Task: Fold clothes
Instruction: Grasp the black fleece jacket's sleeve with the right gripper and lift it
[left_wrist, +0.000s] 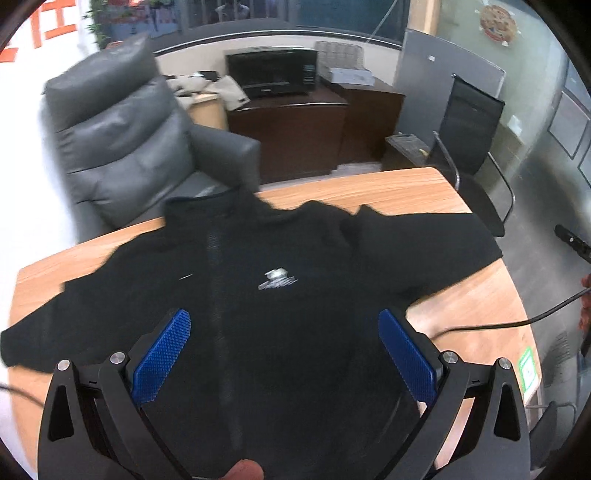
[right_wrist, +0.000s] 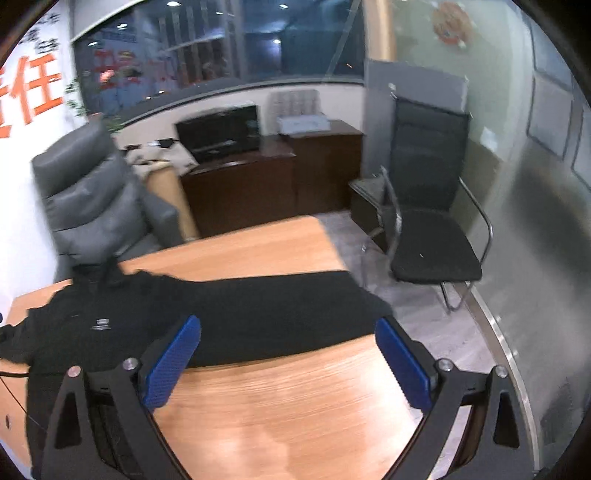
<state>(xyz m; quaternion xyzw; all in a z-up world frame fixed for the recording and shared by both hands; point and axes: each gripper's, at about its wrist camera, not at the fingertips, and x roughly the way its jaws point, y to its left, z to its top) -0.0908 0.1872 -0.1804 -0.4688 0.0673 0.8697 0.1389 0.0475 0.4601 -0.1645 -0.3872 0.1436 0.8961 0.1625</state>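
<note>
A black zip-up jacket (left_wrist: 280, 295) with a small white chest logo lies spread face up on a wooden table (left_wrist: 369, 188), collar at the far edge, both sleeves stretched out sideways. My left gripper (left_wrist: 284, 325) hovers open above the jacket's lower chest, its blue pads (left_wrist: 162, 358) wide apart with nothing between them. In the right wrist view the same jacket (right_wrist: 110, 321) lies at the left, and its long right sleeve (right_wrist: 288, 310) runs across to the table's right edge. My right gripper (right_wrist: 288, 332) is open above that sleeve and the bare wood (right_wrist: 288, 398).
A grey padded armchair (left_wrist: 122, 147) stands behind the table's far left edge. A black mesh office chair (right_wrist: 432, 229) stands on the right by a glass wall. A dark cabinet (left_wrist: 295, 133) carries a black appliance. A black cable (left_wrist: 498, 323) crosses the table's right corner.
</note>
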